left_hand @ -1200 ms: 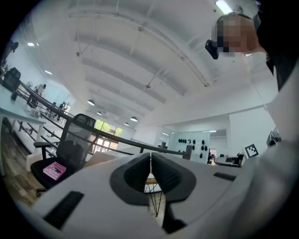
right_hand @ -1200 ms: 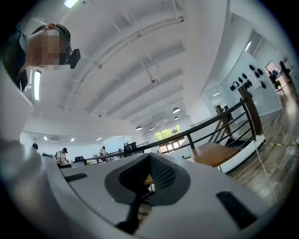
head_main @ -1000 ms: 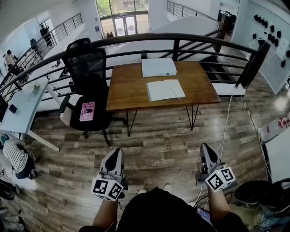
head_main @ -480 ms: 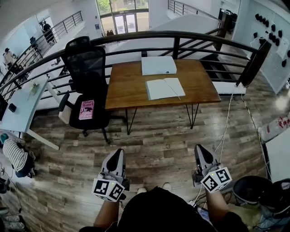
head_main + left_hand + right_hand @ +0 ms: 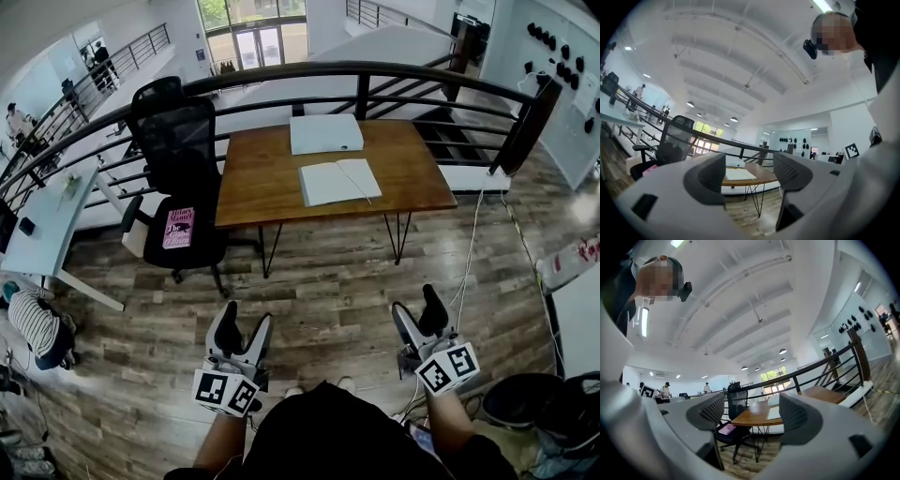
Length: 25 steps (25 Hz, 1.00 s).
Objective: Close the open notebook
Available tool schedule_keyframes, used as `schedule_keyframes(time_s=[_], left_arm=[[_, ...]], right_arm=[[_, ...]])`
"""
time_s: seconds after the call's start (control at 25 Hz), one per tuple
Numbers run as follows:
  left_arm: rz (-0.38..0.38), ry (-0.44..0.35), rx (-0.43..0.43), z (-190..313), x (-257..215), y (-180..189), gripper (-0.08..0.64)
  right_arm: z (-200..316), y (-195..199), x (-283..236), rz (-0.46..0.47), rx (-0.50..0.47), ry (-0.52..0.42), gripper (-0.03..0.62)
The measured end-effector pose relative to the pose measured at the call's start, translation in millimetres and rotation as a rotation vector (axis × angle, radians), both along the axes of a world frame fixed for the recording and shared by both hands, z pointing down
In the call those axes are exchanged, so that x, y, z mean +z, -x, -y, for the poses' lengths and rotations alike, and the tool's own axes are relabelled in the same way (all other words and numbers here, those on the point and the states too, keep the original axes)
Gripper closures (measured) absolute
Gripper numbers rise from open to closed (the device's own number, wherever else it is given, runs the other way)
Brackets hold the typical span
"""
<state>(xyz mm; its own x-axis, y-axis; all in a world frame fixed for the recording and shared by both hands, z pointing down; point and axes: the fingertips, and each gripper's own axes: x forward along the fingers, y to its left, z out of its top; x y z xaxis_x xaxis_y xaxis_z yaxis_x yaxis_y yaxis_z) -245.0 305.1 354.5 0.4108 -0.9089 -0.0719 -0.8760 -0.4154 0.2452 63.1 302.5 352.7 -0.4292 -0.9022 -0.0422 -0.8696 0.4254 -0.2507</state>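
Jaws opening with nothing between them, the left gripper (image 5: 246,317) and right gripper (image 5: 418,302) hang level above the plank floor (image 5: 328,272) — readied, it seems, for the open notebook (image 5: 339,182) lying well ahead on the wooden desk (image 5: 253,187).

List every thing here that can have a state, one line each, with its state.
notebook: open, lying flat on the wooden table.
pink book: closed, cover up, on the seat of the office chair.
left gripper: jaws opening, nothing between them.
right gripper: jaws opening, nothing between them.
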Motion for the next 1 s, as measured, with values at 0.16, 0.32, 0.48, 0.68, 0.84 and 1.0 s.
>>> schedule_keyframes(time_s=[0.16,0.32,0.48,0.68,0.84,1.0], left_arm=[[0.003,0.012,0.01,6,-1,-7,0.252],[0.004,0.004,0.0,10,-6,-18,0.252],[0.018,-0.007,-0.02,13,-10,-35,0.252],[0.071,-0.013,-0.014,13,-8,-69,0.252],[0.078,0.008,-0.021,9,-4,-89,0.252],[0.078,0.024,-0.016,16,0,-97,0.252]], right_arm=[[1,-13,-1,0.014,0.019,-0.006,0.242],[3,-35,-6,0.035,0.037,-0.014,0.245],[1,-56,-10,0.038,0.03,-0.023,0.249],[-10,-86,-8,0.043,0.017,-0.042,0.249],[-10,-109,6,0.074,0.017,-0.001,0.252],[-2,-122,16,0.091,0.027,0.026,0.256]])
